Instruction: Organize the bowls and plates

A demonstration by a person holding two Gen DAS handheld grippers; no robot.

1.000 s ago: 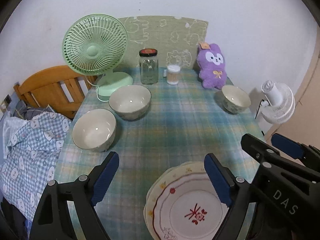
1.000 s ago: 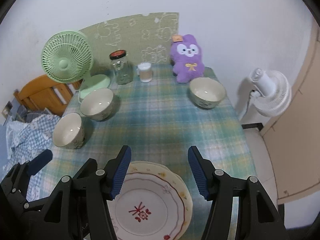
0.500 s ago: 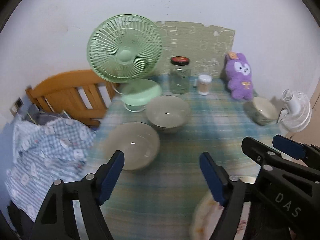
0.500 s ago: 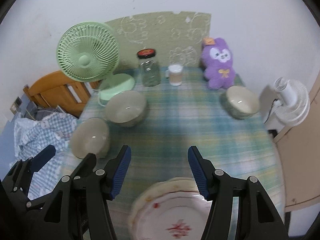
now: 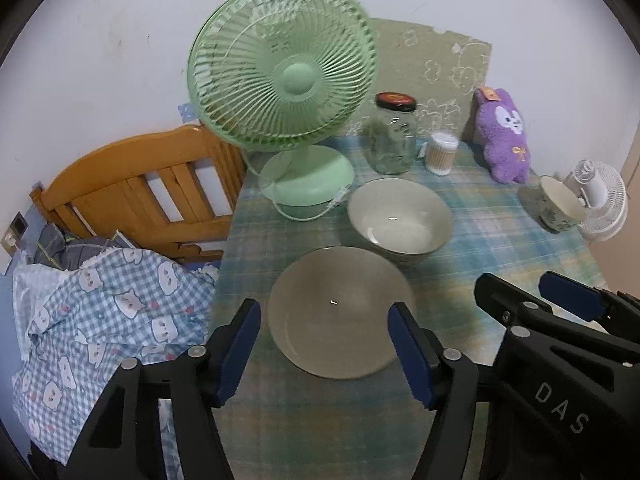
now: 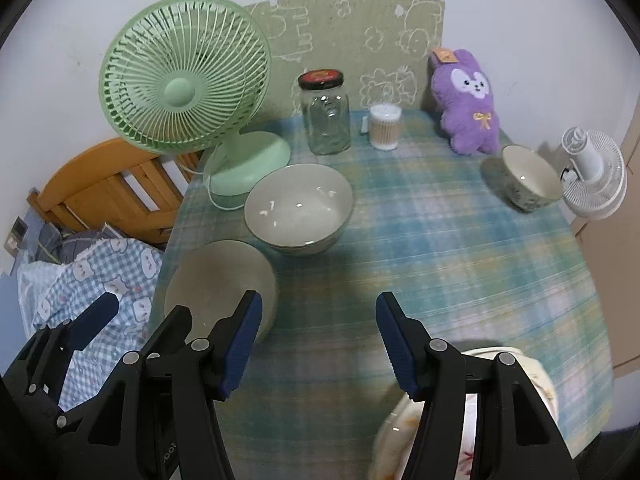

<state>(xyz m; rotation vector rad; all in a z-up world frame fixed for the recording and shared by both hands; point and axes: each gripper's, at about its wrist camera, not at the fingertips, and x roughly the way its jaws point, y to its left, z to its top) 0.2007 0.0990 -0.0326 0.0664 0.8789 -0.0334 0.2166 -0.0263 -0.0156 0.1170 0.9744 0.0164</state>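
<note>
Three cream bowls stand on the plaid tablecloth. The near-left bowl (image 5: 340,312) lies right in front of my open left gripper (image 5: 326,348), between its blue pads but not held; it also shows in the right wrist view (image 6: 218,280). A second bowl (image 5: 400,218) (image 6: 300,206) sits just behind it. A smaller patterned bowl (image 5: 556,206) (image 6: 526,182) stands at the far right. A stack of flowered plates (image 6: 472,412) lies at the near edge, partly hidden under my open, empty right gripper (image 6: 318,340).
A green desk fan (image 5: 288,92) (image 6: 188,96), a glass jar (image 6: 326,114), a cotton-swab cup (image 6: 385,126) and a purple plush (image 6: 468,100) line the table's back. A wooden headboard (image 5: 132,196) and checked bedding (image 5: 100,320) lie left; a white fan (image 6: 592,174) stands right.
My left gripper has swung left and forward from over the plates to the near-left bowl. My right gripper has moved forward off the plates. Both stayed open.
</note>
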